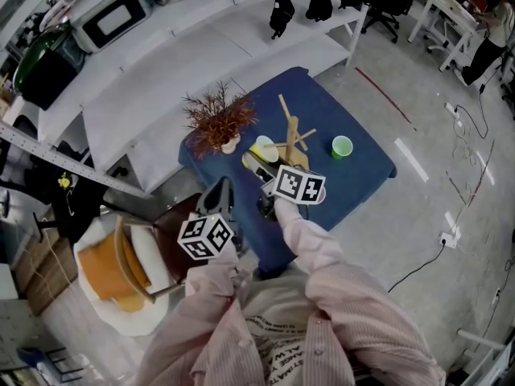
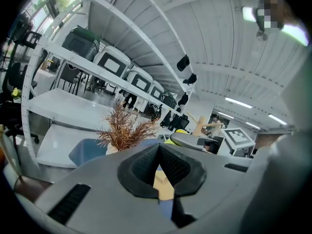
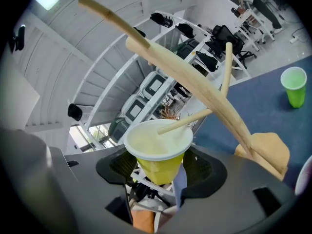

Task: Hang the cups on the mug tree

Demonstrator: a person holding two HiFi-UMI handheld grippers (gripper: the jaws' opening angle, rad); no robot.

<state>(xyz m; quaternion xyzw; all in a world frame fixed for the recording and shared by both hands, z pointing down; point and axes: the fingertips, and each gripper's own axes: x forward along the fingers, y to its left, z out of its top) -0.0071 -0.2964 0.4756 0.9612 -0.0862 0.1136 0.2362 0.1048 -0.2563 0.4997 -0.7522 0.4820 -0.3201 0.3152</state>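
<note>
The right gripper [image 3: 163,172] clamps the yellow plastic cup [image 3: 158,147] between its jaws — a peg of the pale wooden mug tree [image 3: 207,91] pokes into its mouth.

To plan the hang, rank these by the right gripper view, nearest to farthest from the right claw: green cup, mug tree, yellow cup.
1. Yellow cup: held between the jaws of the right claw.
2. Mug tree: just ahead, one peg at that cup's mouth.
3. Green cup: far right, upright on the blue cloth.
</note>
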